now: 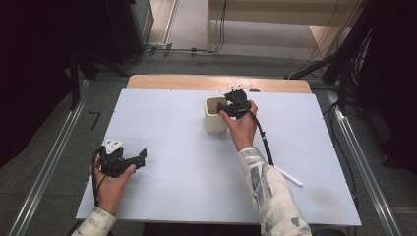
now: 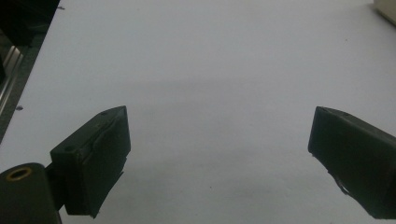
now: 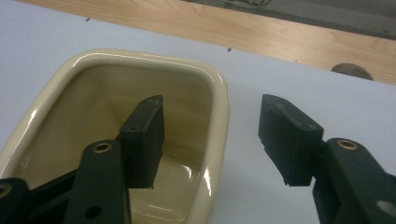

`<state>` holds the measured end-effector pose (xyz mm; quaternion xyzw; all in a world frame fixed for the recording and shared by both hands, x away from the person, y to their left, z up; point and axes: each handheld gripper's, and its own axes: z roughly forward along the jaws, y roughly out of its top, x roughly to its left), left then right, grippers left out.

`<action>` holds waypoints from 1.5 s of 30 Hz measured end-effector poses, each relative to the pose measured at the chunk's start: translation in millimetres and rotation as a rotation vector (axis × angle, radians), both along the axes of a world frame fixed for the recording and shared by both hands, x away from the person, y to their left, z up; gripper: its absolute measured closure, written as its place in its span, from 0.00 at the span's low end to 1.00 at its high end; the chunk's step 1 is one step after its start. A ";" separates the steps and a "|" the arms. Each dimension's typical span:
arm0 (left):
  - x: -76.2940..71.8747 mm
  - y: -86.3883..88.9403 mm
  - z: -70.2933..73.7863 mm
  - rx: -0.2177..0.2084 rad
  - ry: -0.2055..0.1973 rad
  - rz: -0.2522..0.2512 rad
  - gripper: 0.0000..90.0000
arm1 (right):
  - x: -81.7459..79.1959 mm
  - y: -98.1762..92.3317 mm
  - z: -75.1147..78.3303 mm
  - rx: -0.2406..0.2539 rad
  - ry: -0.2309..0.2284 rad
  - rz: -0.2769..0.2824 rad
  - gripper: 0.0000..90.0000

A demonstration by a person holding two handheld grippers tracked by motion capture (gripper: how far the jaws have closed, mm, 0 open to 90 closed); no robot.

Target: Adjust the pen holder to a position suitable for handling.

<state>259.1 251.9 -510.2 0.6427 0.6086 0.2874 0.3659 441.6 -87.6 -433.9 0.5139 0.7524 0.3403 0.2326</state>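
Observation:
A cream, rounded-rectangular ceramic cup point(image 1: 214, 118) stands upright and empty at the far middle of the white table point(image 1: 187, 152). My right gripper point(image 1: 227, 106) hangs over its right rim. In the right gripper view the cup point(image 3: 70, 112) is close up, and the gripper point(image 3: 212, 107) straddles its right wall, with one jaw inside the cup and the other outside. There are gaps between the pads and the wall. My left gripper point(image 1: 141, 158) rests low near the table's front left, held in a hand. In its own view the left gripper point(image 2: 219, 116) stands wide open above bare white surface.
A thin white stick point(image 1: 290, 177) lies on the table near the right sleeve. A bare wooden strip point(image 1: 216, 81) runs along the table's far edge. A corner of the cup point(image 2: 385, 9) shows at the top right of the left gripper view. Cables lie on the floor beyond.

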 end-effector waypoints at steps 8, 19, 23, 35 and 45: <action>0.2 -0.3 -0.3 0.002 0.003 0.000 0.07 | 5.0 2.6 -0.4 -0.008 0.051 -0.001 0.60; 0.4 -0.5 -0.4 0.005 0.005 0.000 0.07 | 7.2 0.5 -0.6 -0.032 0.085 0.007 0.81; 0.5 -0.6 -0.8 0.004 0.006 0.002 0.07 | 7.3 0.3 -0.8 -0.031 0.087 0.011 0.81; 0.5 -0.4 -0.8 0.004 0.007 0.003 0.07 | 6.5 -0.9 0.7 -0.039 0.084 0.025 0.89; 0.2 0.1 -0.6 0.004 0.007 0.005 0.07 | 0.9 -2.5 1.6 -0.048 0.070 0.046 0.90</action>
